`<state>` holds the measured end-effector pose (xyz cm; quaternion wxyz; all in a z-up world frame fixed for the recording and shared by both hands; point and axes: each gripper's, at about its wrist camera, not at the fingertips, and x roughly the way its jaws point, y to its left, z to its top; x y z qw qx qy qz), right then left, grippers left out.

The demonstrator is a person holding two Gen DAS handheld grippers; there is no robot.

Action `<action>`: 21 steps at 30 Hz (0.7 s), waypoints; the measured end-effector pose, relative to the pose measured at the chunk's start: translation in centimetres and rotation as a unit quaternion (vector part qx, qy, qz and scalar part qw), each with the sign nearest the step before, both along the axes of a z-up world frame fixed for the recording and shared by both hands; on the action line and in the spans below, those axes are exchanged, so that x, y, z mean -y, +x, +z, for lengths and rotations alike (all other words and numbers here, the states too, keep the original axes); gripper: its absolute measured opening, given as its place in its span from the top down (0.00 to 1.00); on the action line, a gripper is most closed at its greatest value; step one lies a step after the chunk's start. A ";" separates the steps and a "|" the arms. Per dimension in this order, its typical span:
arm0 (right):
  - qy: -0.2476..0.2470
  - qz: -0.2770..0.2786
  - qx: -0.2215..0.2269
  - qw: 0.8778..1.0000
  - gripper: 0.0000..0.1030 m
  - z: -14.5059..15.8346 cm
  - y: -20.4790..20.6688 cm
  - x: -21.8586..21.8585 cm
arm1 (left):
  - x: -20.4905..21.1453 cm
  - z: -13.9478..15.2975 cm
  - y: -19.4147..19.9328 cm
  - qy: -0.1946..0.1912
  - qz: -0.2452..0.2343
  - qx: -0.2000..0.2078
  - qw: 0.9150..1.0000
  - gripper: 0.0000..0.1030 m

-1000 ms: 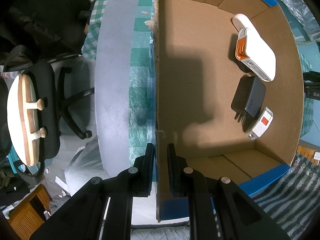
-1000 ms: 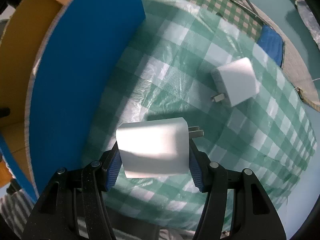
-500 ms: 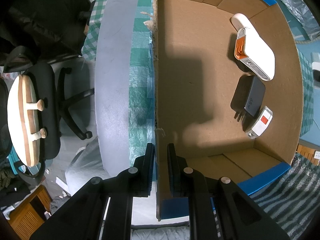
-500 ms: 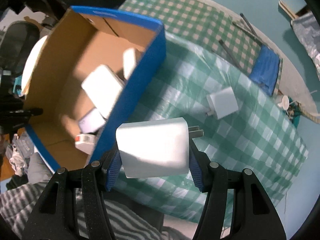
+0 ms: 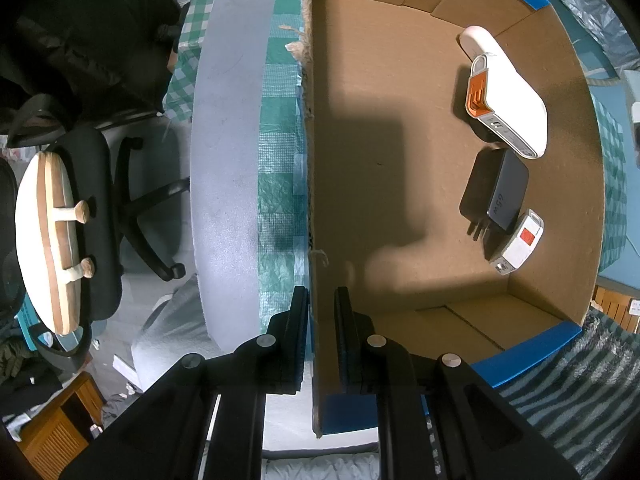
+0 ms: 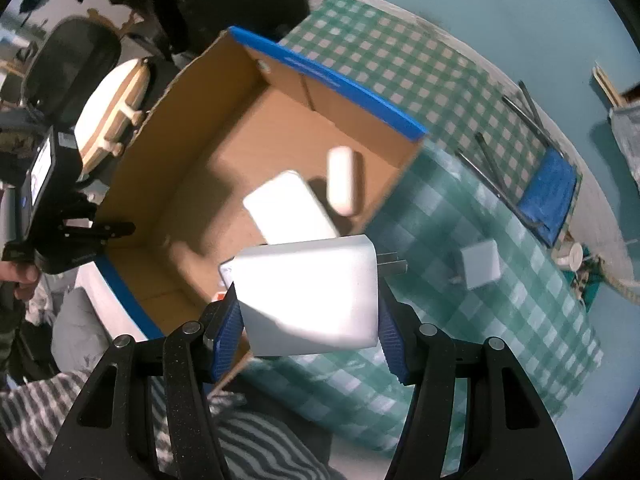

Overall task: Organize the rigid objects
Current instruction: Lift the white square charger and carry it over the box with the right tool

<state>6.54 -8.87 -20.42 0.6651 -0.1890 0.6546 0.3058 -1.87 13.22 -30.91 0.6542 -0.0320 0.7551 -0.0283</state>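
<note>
Left wrist view: showing four devices lying in the cardboard box (image 5: 380, 160); left gripper (image 5: 321, 320) pinching its wall, unmoved; right wrist view: right gripper (image 6: 308, 312) clamping one white charger (image 6: 308, 300), now lifted above the box; one white cube adapter (image 6: 480, 264) lying on the checked tablecloth (image 6: 540, 320).

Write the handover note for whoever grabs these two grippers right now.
Left gripper: shut on the cardboard box wall, steadying it.
Right gripper: shut on a white charger, prongs to the right in its view, held above the box's near edge.
In the box: a white power bank with orange end, a black charger, a small white unit with a red square and a white rounded piece.
Still out: one white cube charger on the checked tablecloth.
Next, probably: drop the held charger in the box, then fetch the cube.
</note>
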 end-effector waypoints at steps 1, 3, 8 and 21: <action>-0.001 0.005 -0.002 1.000 0.42 -0.2 -0.2 -0.4 | 0.0 0.0 0.0 0.000 0.000 0.000 1.000 0.88; -0.006 0.015 -0.003 1.000 0.42 -0.7 -0.5 -1.5 | 0.0 0.0 0.0 0.000 0.000 0.001 1.000 0.88; -0.022 0.038 -0.008 0.999 0.42 -2.5 -1.5 -3.7 | 0.0 0.0 0.0 0.000 0.000 0.000 1.000 0.88; -0.036 0.055 -0.019 0.998 0.42 -6.9 -2.4 -5.8 | 0.4 0.3 0.3 -0.002 0.002 0.001 1.000 0.88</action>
